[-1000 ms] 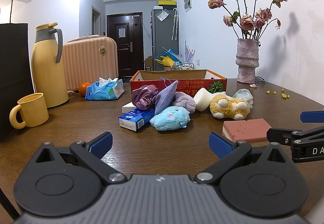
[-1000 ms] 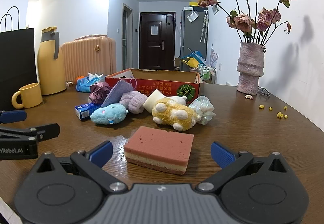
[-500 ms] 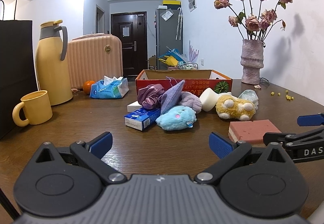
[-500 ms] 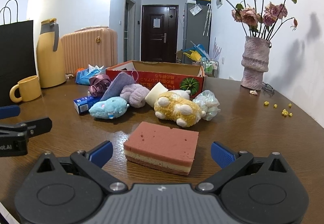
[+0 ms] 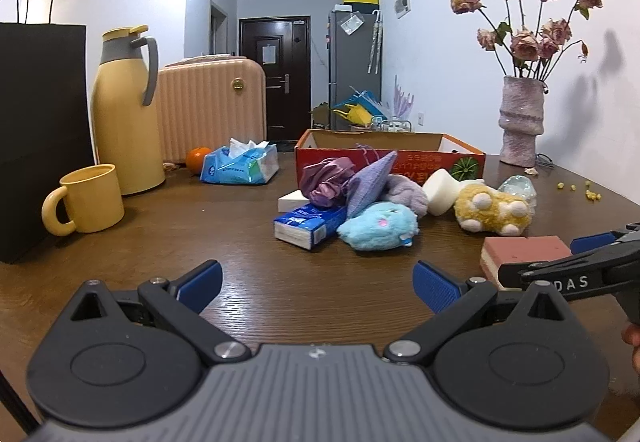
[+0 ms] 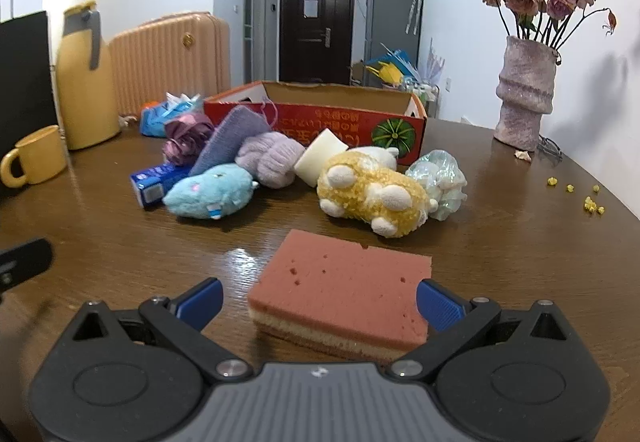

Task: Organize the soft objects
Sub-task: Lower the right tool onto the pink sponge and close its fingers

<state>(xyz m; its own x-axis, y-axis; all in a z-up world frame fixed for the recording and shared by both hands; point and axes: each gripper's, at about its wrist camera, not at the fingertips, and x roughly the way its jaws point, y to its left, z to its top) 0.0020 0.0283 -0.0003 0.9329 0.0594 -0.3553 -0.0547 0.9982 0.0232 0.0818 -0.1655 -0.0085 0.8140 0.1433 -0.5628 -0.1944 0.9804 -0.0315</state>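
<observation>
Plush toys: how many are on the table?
2. The blue plush toy lies left in the pile; the yellow plush toy lies right, behind the pink sponge. Others may be hidden.

My left gripper (image 5: 316, 284) and right gripper (image 6: 318, 302) look alike: black linkage arms, silver pivot screws, ribbed grey housing, blue-padded fingers (image 6: 440, 304); white lettering marks one side.

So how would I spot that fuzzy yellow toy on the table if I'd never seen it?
Find the red cardboard box mid-table. In the soft pile before it, toward the vase side, lies the yellow plush, beside a crinkly pale bag. It alone is yellow with white paws.
</observation>
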